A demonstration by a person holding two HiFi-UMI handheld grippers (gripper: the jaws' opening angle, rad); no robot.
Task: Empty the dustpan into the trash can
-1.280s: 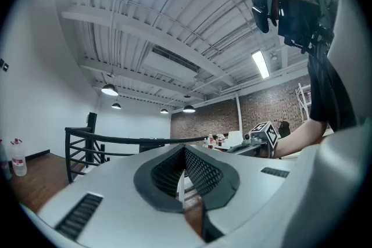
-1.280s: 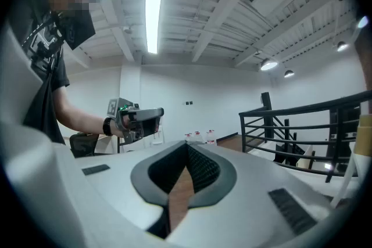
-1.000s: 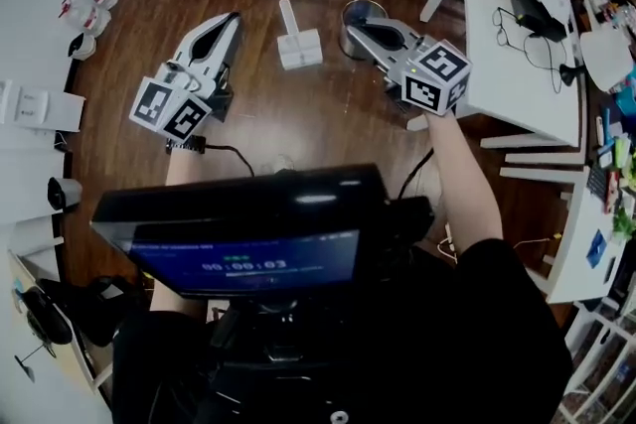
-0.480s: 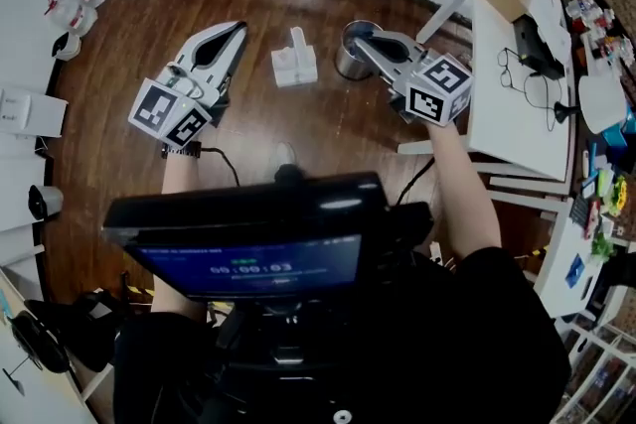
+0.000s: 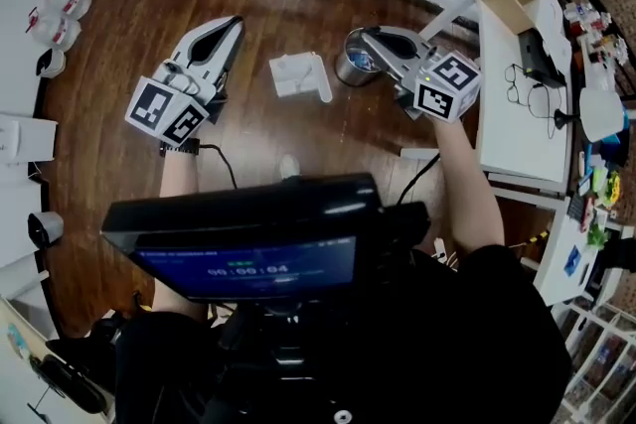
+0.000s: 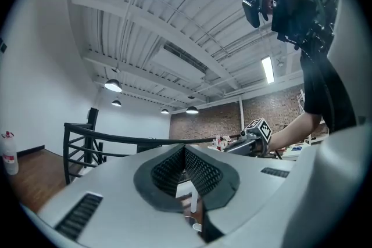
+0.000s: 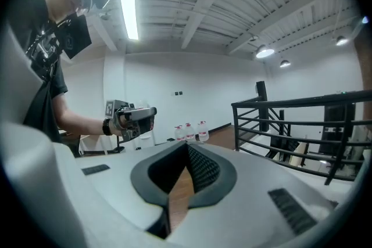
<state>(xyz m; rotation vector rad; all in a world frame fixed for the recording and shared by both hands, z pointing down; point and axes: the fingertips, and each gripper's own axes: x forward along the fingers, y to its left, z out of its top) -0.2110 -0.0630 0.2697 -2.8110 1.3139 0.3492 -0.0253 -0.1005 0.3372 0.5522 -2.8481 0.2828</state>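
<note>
While left hand-held gripper (image 5: 232,22) and right hand-held gripper (image 5: 371,36) hang closed, empty, dustpan (image 5: 297,74) lies beside trash can (image 5: 350,67).

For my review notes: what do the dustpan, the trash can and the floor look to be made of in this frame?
Dustpan: probably plastic, matte white, one even colour with no glare.
Trash can: apparently metal, a shiny silver wall with bright reflections.
Floor: wood or wood-look planks, dark brown and glossy, with plank lines and a light sheen.
</note>
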